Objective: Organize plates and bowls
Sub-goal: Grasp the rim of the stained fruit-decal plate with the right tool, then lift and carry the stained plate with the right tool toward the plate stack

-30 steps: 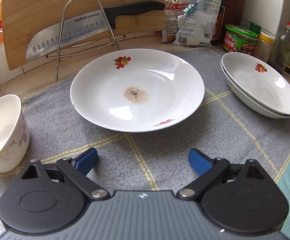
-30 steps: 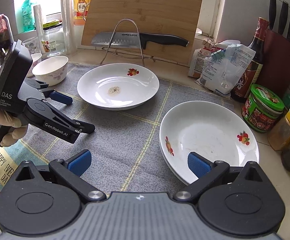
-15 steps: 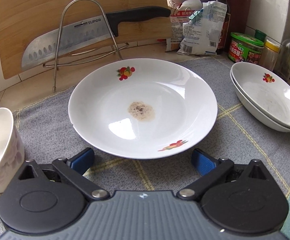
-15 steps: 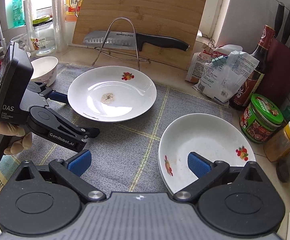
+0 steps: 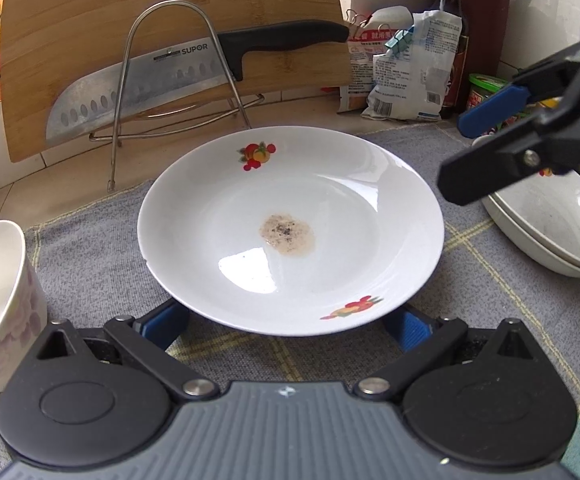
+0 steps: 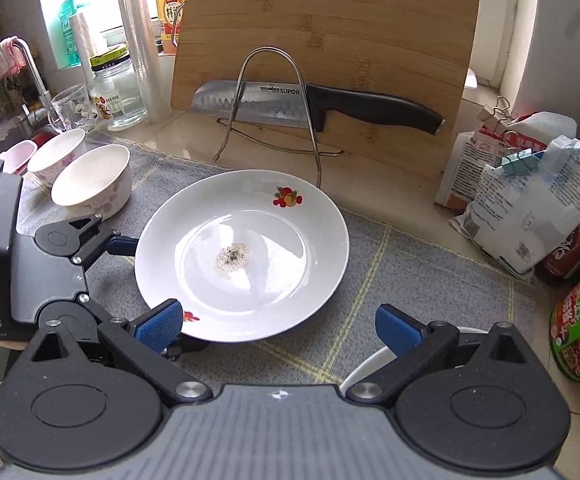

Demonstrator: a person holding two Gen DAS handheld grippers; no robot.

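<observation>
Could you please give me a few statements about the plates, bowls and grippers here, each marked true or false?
1. The plate nearest the left hand-held gripper has a brownish speckled residue at its centre. True.
2. The left hand-held gripper is clamped shut on that plate's rim. False: its jaws stand wide open, one either side of the near rim.
3. The knife lies flat on the grey mat. False: it rests on a wire rack against the wooden cutting board.
4. Two bowls sit left of the plate in the right wrist view. True.
5. The right hand-held gripper holds a bowl. False: its jaws are open and empty.

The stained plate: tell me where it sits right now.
In the left wrist view the stained plate lies mid-frame on the grey cloth, before the knife rack, between the open left gripper's fingers.
</observation>
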